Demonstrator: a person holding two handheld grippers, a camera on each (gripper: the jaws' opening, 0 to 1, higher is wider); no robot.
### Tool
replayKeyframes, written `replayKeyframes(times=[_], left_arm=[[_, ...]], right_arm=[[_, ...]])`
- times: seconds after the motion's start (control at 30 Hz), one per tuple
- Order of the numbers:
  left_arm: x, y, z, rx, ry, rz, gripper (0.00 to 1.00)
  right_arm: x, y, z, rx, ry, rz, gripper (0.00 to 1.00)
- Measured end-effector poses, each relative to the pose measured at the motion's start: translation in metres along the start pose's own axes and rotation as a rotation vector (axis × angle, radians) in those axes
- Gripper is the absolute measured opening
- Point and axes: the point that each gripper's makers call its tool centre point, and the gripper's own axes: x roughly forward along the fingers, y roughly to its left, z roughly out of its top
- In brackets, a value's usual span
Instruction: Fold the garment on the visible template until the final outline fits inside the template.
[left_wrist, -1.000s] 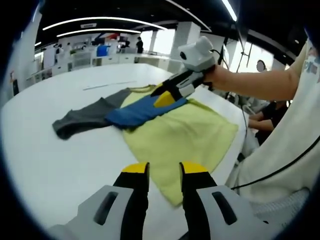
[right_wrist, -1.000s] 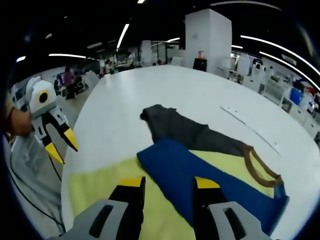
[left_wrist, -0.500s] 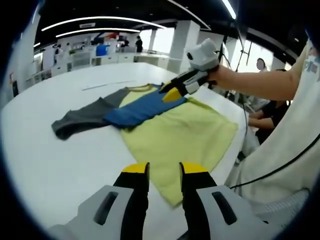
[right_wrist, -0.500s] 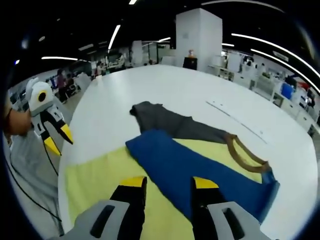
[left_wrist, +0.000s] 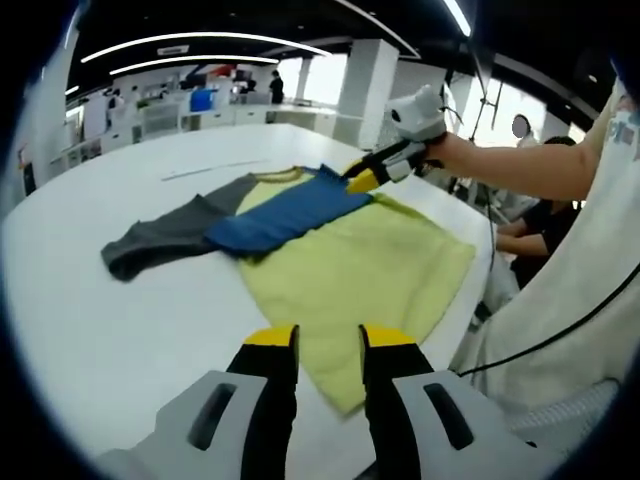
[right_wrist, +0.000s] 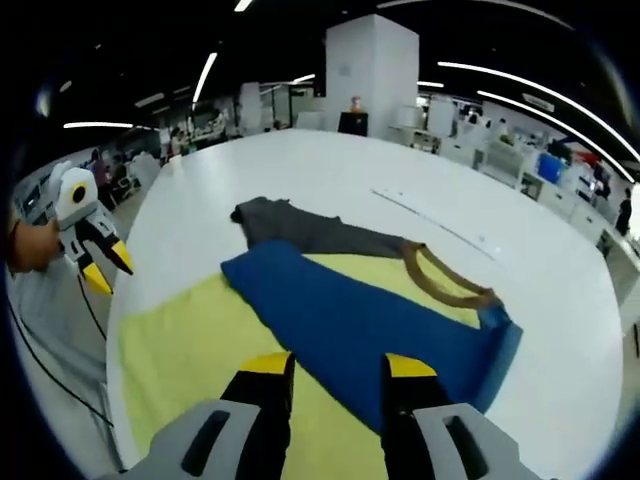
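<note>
Blue and grey cloth, my garment (right_wrist: 350, 315) lies slantwise over the yellow template (left_wrist: 370, 265) on the white table (left_wrist: 110, 330), one fold laid, while its grey end (left_wrist: 160, 235) overhangs and needs folding in. My left gripper (left_wrist: 328, 345) and right gripper (right_wrist: 335, 368) hover empty, jaws parted. How the layers stack I cannot make out.

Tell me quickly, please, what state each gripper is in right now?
Left gripper: open, holding nothing, above the table edge.
Right gripper: open, holding nothing, above the garment.
</note>
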Motion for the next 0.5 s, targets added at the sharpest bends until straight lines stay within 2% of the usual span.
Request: replayKeyframes(times=[0.5], left_arm=[[-0.002,-0.004,0.002,-0.005,0.004,0.014,0.21]], right_arm=[[-0.021,-0.029,-0.026,0.053,0.008,-0.063,0.29]])
